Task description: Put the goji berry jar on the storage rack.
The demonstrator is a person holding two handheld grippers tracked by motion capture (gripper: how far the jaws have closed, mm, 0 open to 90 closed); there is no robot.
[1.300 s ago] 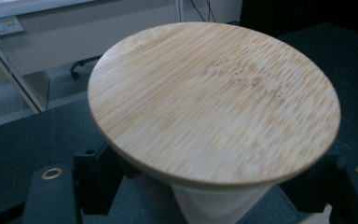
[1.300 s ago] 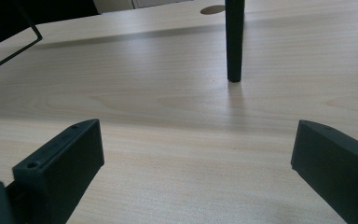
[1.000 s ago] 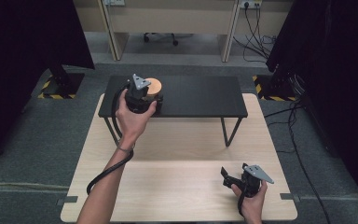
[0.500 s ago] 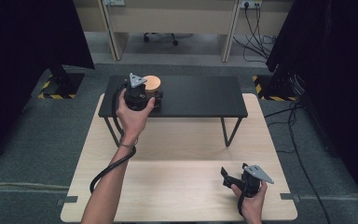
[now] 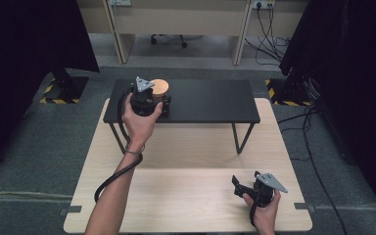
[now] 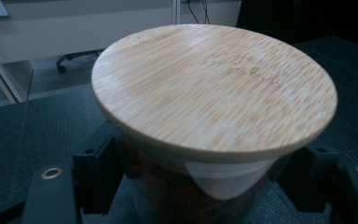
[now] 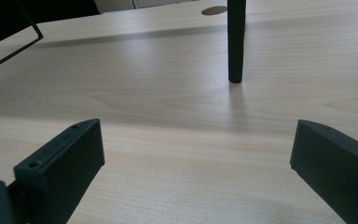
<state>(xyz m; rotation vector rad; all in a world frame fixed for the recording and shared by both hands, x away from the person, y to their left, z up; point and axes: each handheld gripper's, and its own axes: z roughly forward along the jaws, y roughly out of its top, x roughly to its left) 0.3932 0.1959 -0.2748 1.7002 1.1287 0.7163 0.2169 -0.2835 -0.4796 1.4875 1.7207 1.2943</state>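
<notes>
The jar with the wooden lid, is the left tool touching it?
Touching. In the left gripper view, the left tool has a black jaw pressed against each side of the jar, just below its wooden lid, with no gap showing.

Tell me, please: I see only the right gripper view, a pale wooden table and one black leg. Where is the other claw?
Observer: The left claw is up on the black raised shelf, at its left end, around a jar.
Operator: What kind of jar?
Observer: A clear one with a round bamboo lid; the contents look reddish brown.
Operator: Is the jar gripped?
Observer: The jaws sit on both sides of the jar, below the lid; contact looks likely, but I cannot confirm it.
</notes>
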